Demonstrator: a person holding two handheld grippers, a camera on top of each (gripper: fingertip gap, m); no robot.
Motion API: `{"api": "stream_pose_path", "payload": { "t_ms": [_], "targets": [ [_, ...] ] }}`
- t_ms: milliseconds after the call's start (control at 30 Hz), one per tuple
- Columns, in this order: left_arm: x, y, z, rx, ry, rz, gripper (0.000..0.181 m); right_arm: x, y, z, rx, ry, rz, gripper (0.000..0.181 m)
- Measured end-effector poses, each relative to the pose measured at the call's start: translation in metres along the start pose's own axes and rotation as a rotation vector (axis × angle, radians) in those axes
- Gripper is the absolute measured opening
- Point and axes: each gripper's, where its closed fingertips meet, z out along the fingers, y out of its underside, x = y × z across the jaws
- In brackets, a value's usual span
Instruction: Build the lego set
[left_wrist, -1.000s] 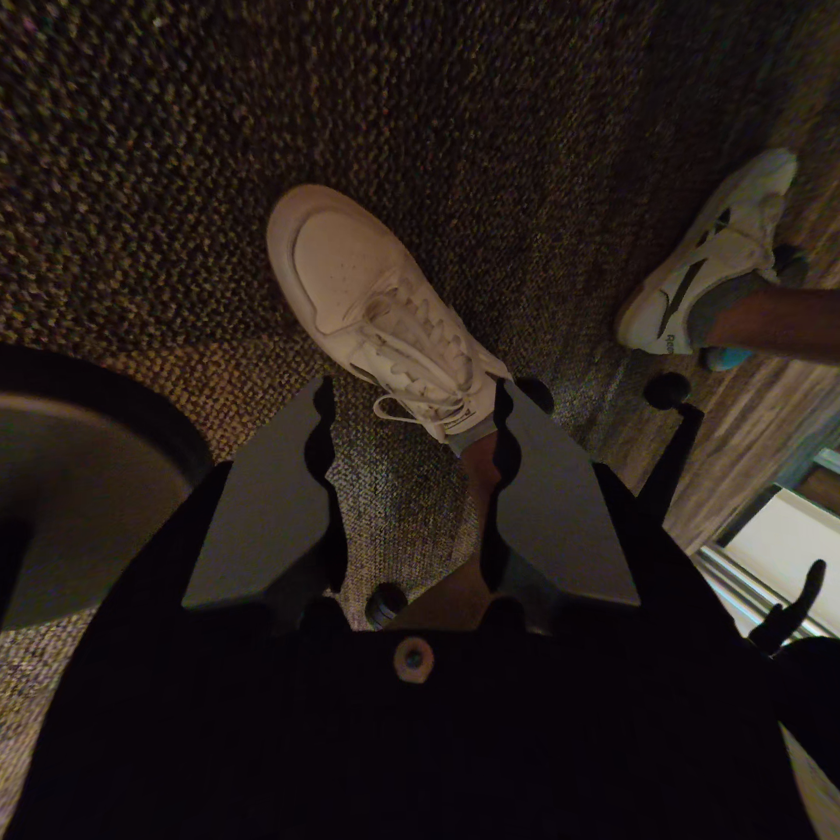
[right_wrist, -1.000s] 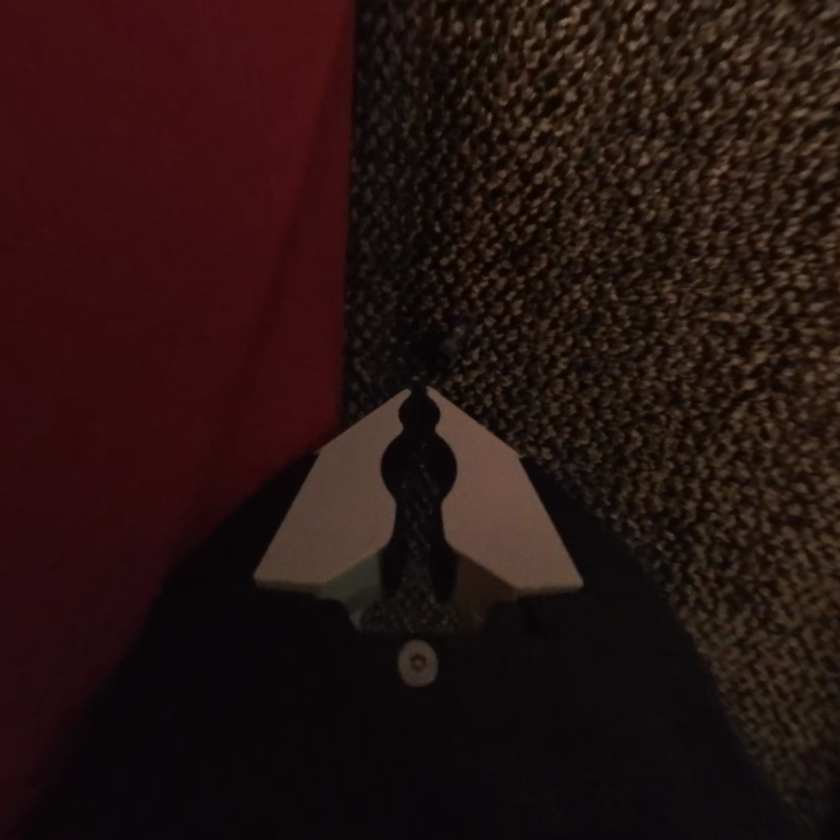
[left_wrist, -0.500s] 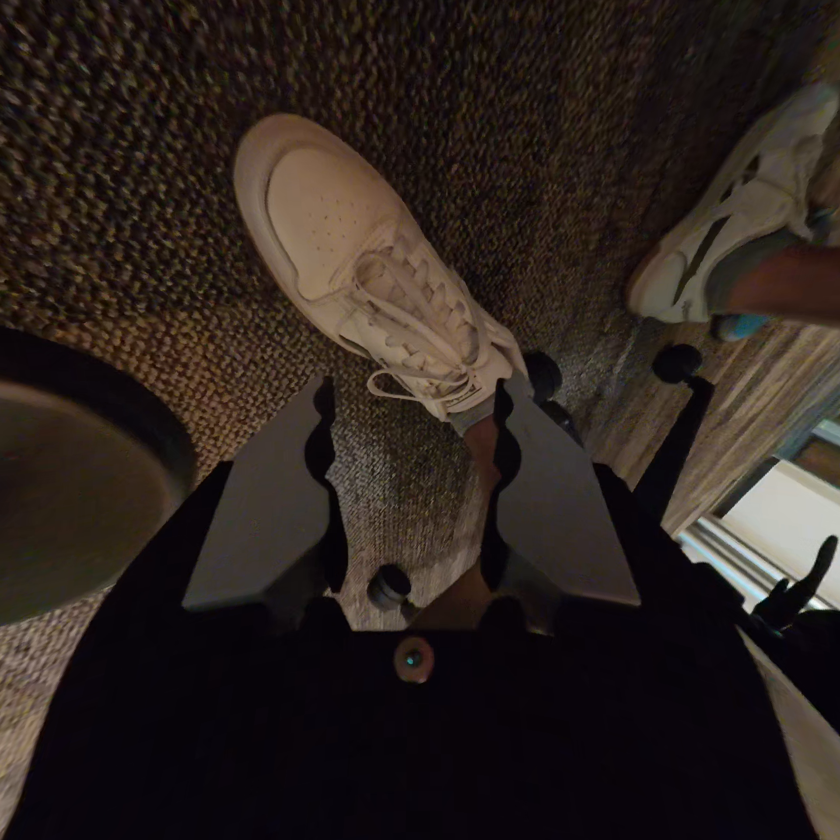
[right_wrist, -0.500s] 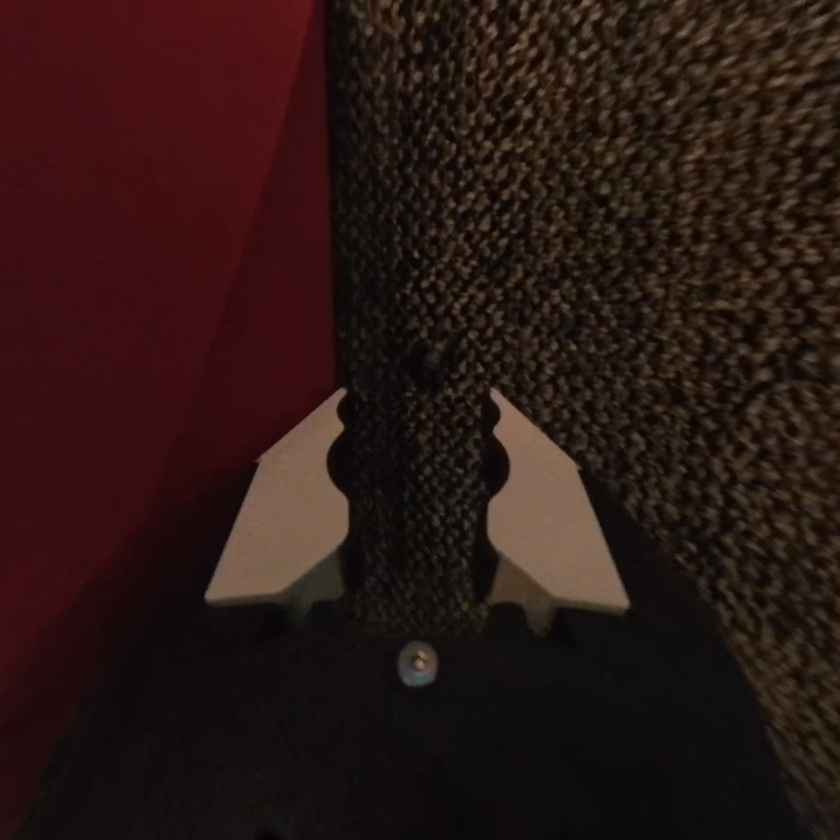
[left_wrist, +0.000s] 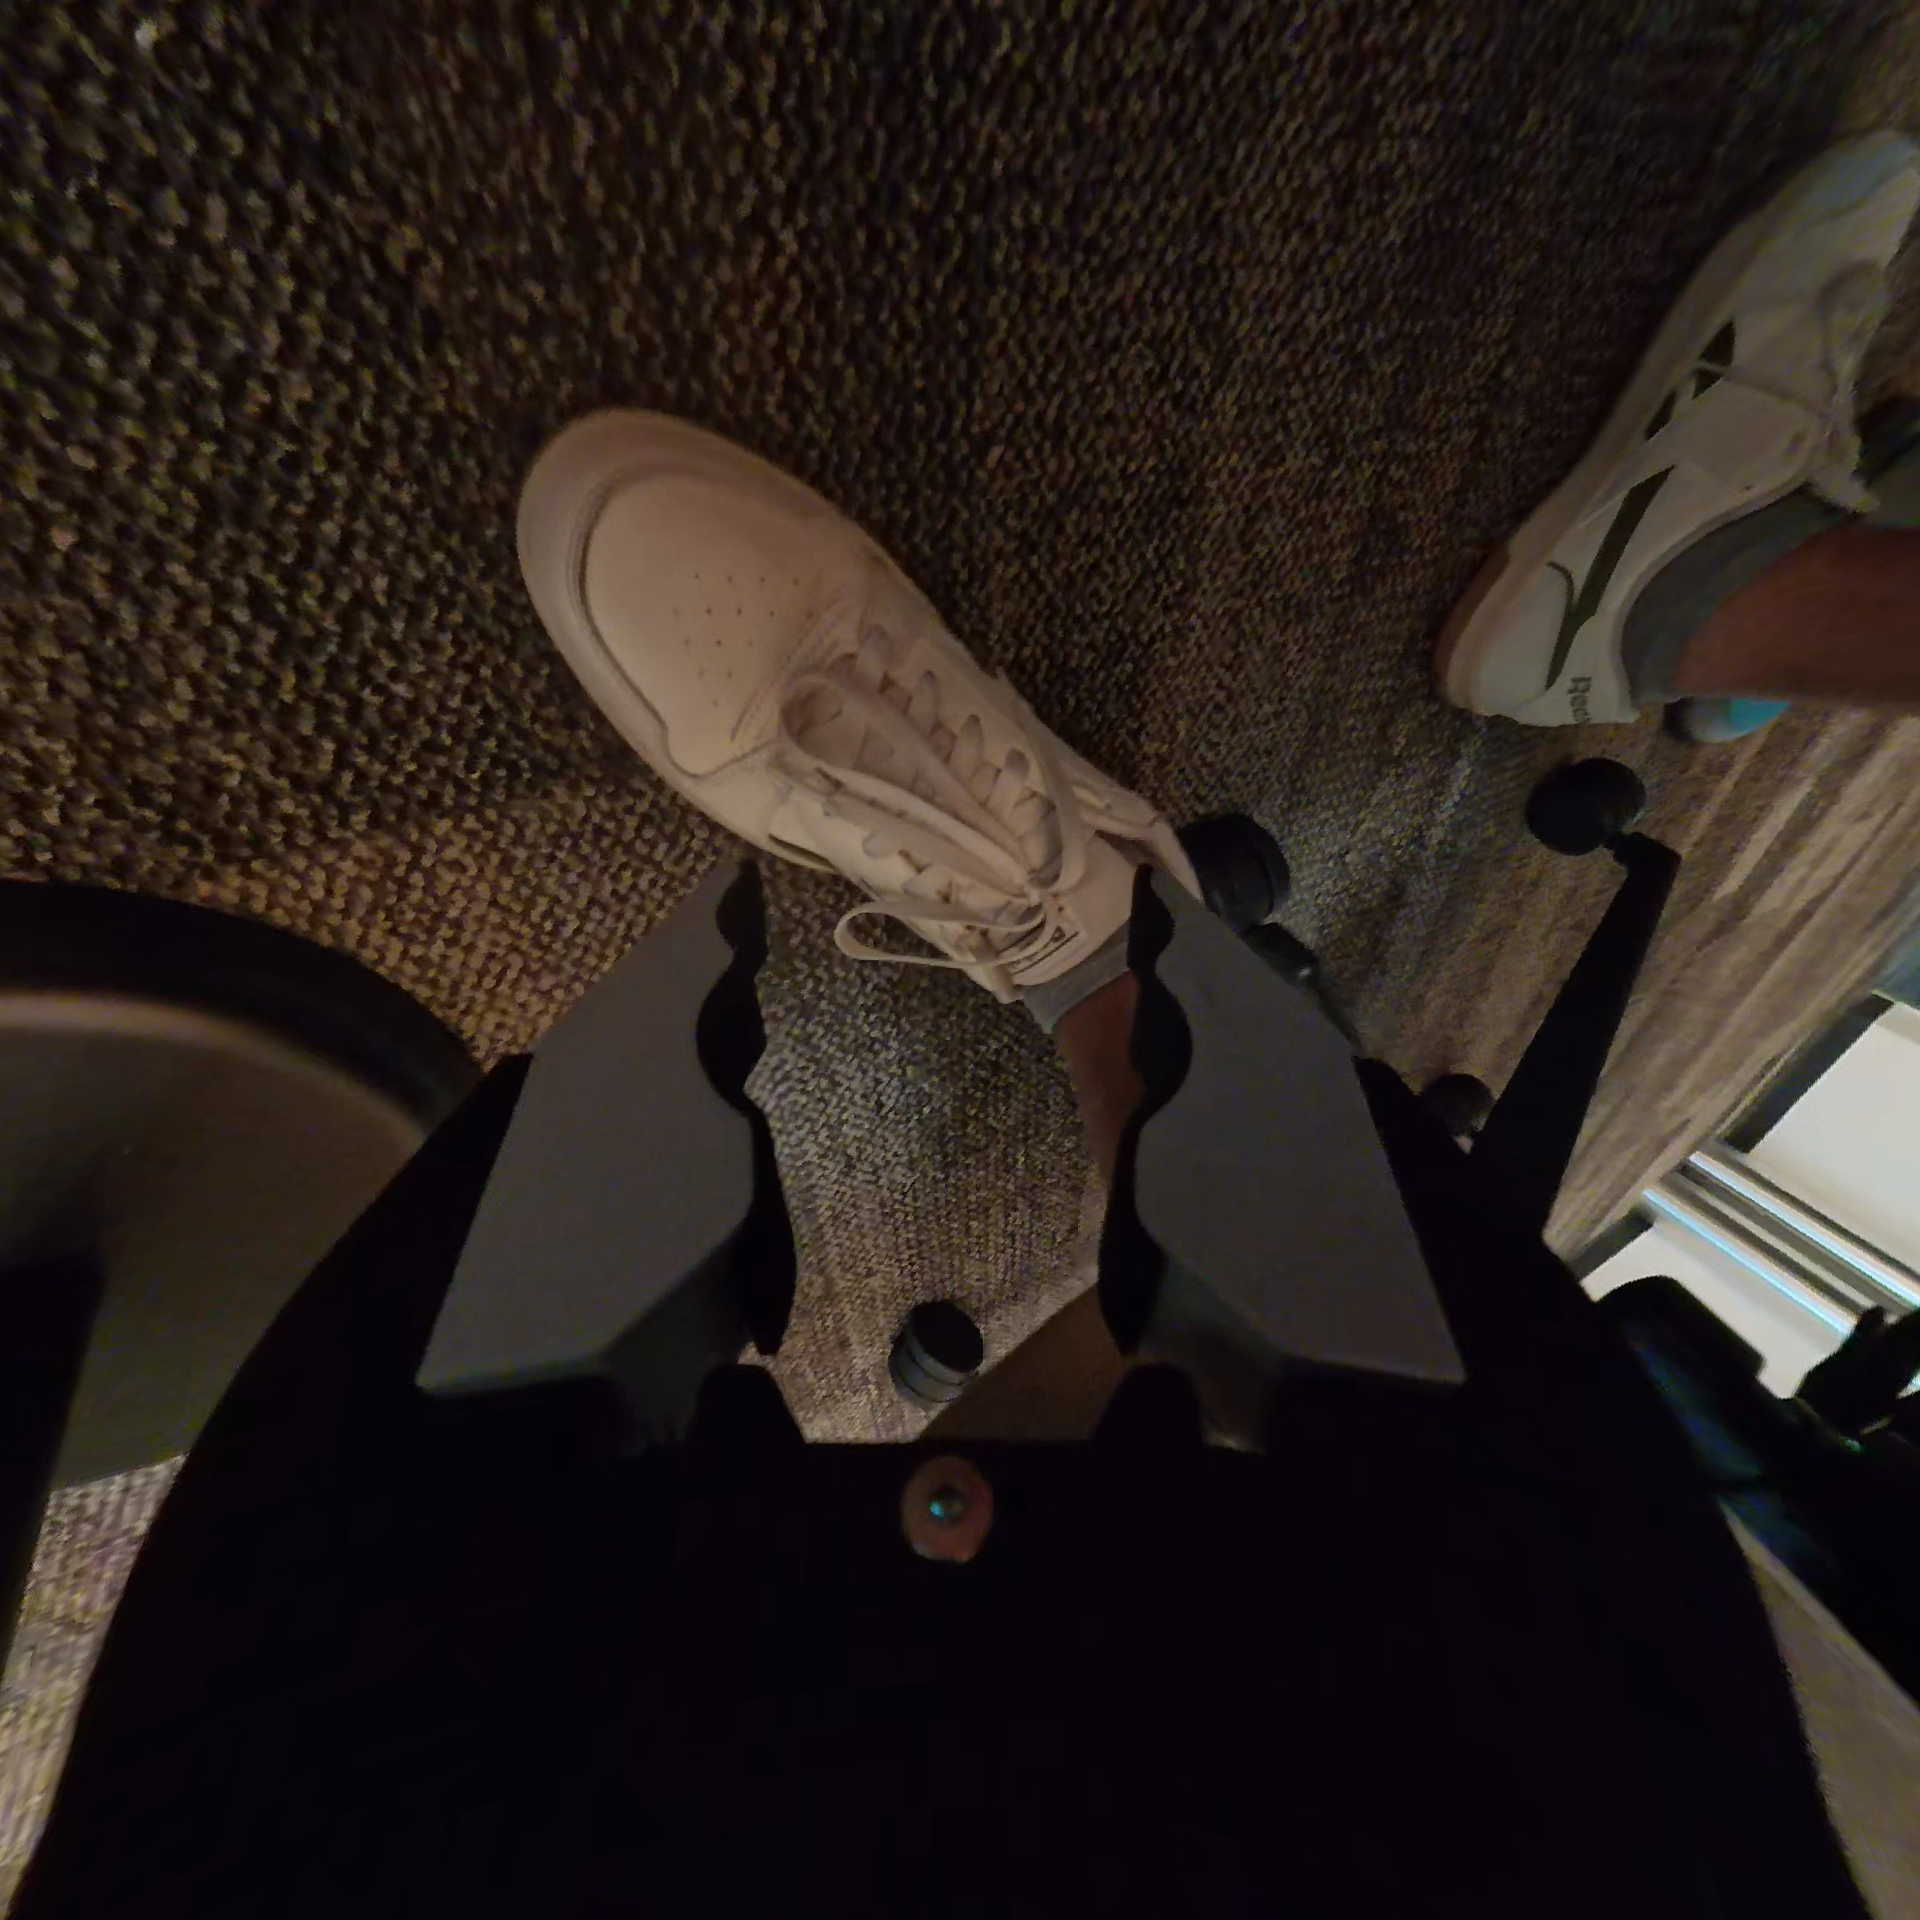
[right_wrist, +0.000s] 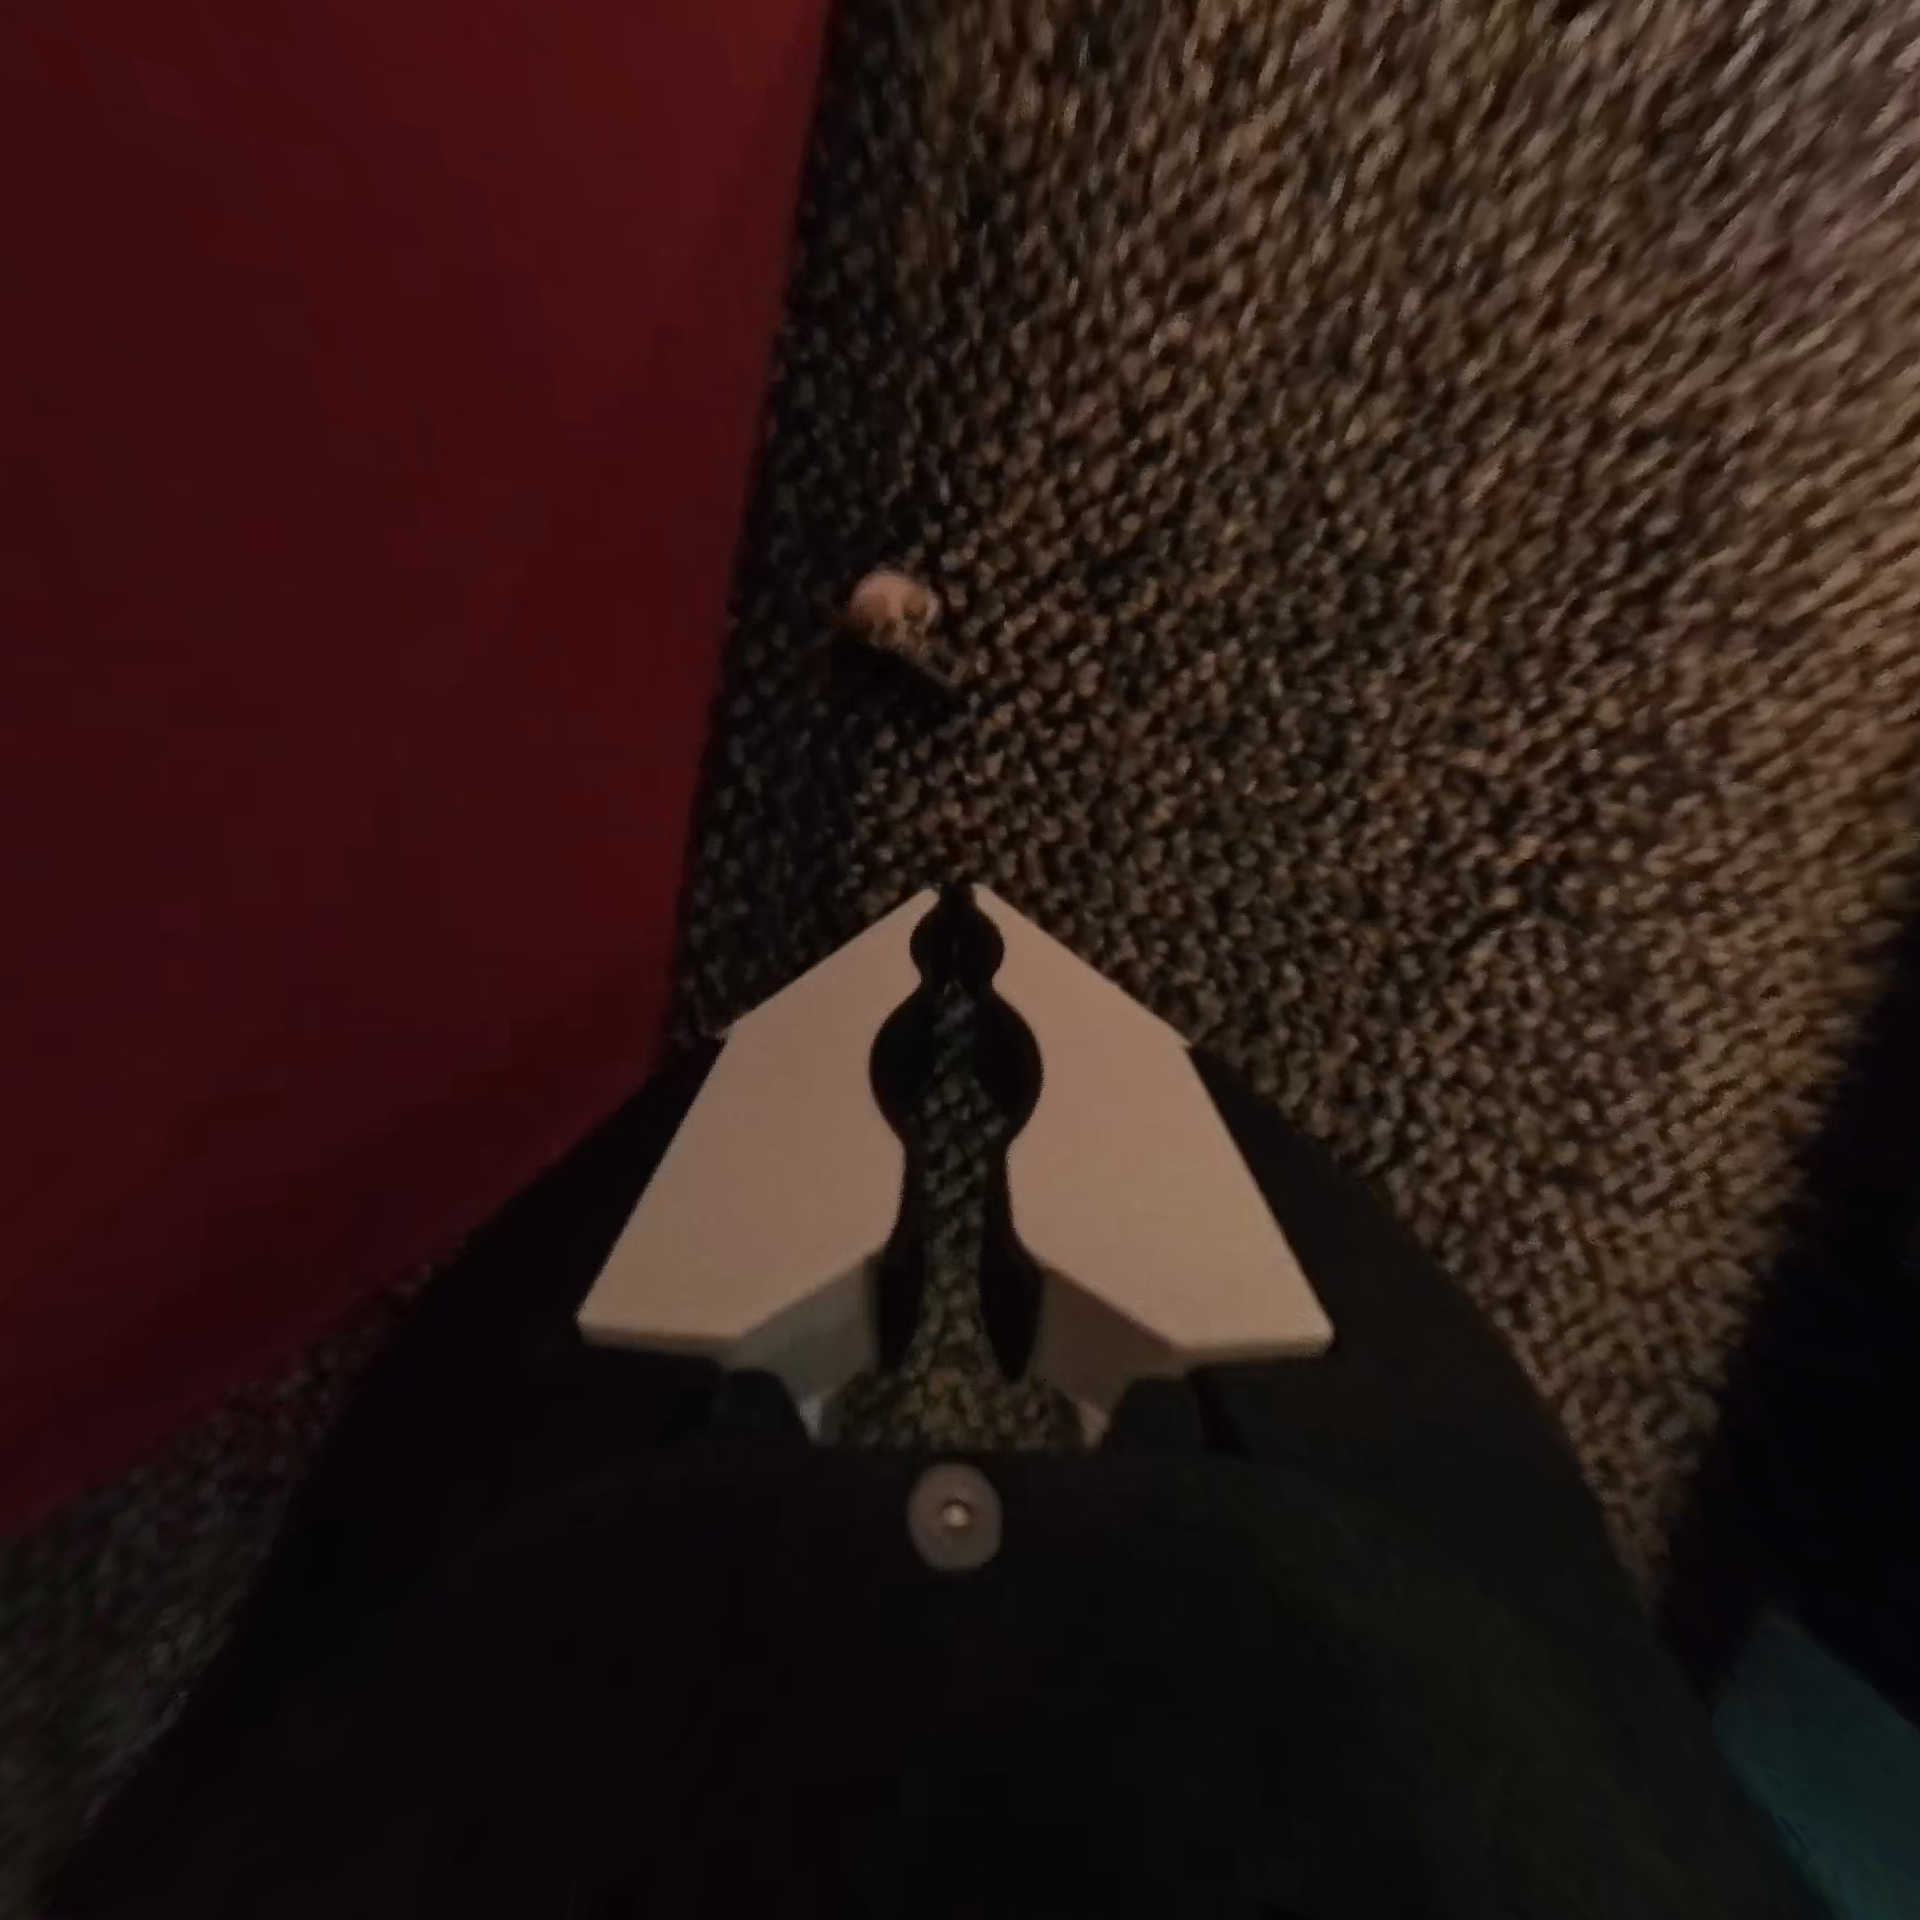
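Both views look down at a dim speckled carpet. My left gripper (left_wrist: 945, 894) is open and empty, held above the carpet (left_wrist: 935, 260) with a person's white sneaker (left_wrist: 790, 686) just beyond its fingertips. My right gripper (right_wrist: 951, 896) is shut with its tips touching, and nothing shows between them. A small pale lego-like piece (right_wrist: 891, 615) lies on the carpet (right_wrist: 1351, 520) a short way ahead of the right tips, close to the edge of a red surface (right_wrist: 364, 623). No other lego parts are in view.
A second white sneaker with a leg (left_wrist: 1683, 520) is at the far right. Black chair casters (left_wrist: 1242, 868) and a chair leg (left_wrist: 1590, 821) stand right of the left gripper. A round dark base (left_wrist: 187, 1174) fills the left. A bright pale floor strip (left_wrist: 1808, 1174) shows at lower right.
My right gripper opened half a second ago and has shut again, and the small pale piece has come into view ahead of it. The left view shifted slightly; the sneaker sits lower in the frame.
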Motion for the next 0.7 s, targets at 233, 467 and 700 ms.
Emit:
{"api": "stream_pose_path", "payload": {
  "t_ms": [233, 467, 700],
  "targets": [
    [-0.008, 0.016, 0.006, -0.028, 0.026, -0.074, 0.070, -0.007, -0.039, 0.019, -0.008, 0.034, 0.061, 0.029],
    [0.000, 0.007, 0.007, -0.052, 0.007, -0.001, 0.071, -0.026, -0.005, 0.024, -0.147, -0.060, -0.027, 0.000],
    [0.003, 0.008, 0.008, -0.056, 0.018, -0.004, 0.071, -0.053, 0.046, -0.004, -0.270, -0.275, -0.232, 0.000]
  ]
}}
